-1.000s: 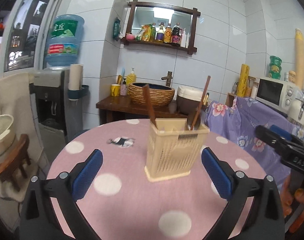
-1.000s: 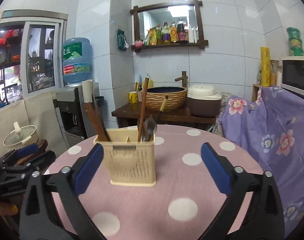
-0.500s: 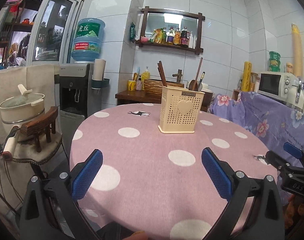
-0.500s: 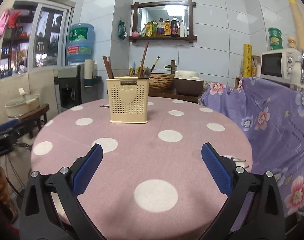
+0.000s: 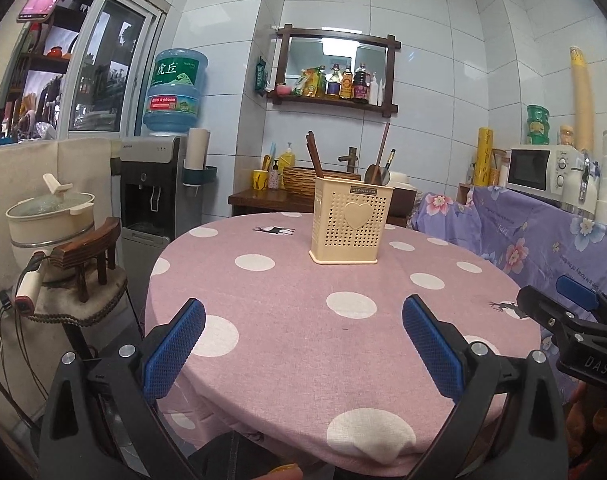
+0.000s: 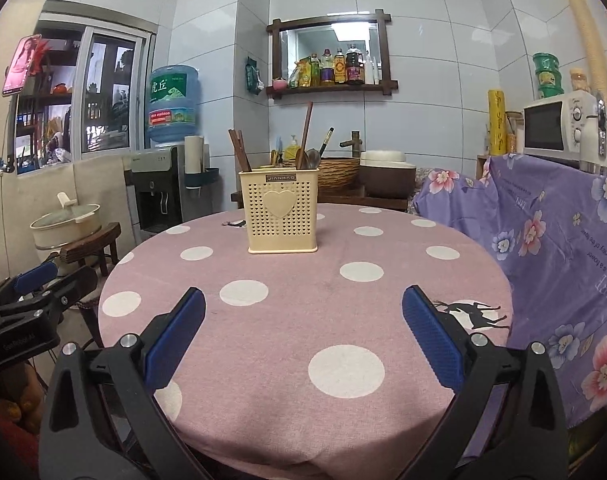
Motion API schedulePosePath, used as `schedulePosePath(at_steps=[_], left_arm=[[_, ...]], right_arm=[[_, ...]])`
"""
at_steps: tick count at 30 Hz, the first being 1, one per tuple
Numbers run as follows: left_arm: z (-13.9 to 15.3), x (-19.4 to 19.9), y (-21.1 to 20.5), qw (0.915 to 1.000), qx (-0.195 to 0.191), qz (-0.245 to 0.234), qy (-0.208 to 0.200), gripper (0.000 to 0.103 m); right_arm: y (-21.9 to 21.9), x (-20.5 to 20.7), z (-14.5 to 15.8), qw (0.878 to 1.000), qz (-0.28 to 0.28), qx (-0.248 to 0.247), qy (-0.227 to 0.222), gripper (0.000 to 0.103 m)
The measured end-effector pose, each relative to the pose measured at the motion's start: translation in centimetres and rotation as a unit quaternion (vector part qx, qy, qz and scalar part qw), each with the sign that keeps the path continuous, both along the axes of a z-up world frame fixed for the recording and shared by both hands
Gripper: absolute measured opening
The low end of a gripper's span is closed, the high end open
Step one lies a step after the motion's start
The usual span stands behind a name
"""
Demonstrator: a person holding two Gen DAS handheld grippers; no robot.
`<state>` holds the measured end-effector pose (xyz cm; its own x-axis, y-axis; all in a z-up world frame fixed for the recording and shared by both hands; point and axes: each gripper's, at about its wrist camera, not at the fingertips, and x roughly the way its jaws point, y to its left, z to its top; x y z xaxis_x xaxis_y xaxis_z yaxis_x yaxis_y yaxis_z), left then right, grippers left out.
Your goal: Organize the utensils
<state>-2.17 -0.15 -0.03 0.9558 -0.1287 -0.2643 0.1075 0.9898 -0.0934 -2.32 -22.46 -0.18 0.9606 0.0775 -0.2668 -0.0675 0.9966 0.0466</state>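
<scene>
A cream utensil holder (image 5: 350, 220), stocked with chopsticks (image 6: 239, 155) and spoons (image 6: 308, 159), stands upright mid-tabletop (image 6: 303, 320) as the left gripper (image 5: 303, 344) and right gripper (image 6: 303, 336) hover well back, jaws spread and empty.

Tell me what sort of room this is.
Most likely a small home kitchen that doubles as a dining corner. A microwave stands on a covered counter, a water dispenser carries a large bottle, and a utensil holder with chopsticks and spoons sits on the round polka-dot table.
</scene>
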Motion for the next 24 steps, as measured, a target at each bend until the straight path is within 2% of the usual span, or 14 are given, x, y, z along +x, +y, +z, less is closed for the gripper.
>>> schedulePosePath(at_steps=[24], left_arm=[[-0.17, -0.47, -0.13, 1.0000, 0.001, 0.003, -0.001, 0.098]], right_arm=[[0.21, 0.18, -0.21, 1.000, 0.001, -0.003, 0.007, 0.097]])
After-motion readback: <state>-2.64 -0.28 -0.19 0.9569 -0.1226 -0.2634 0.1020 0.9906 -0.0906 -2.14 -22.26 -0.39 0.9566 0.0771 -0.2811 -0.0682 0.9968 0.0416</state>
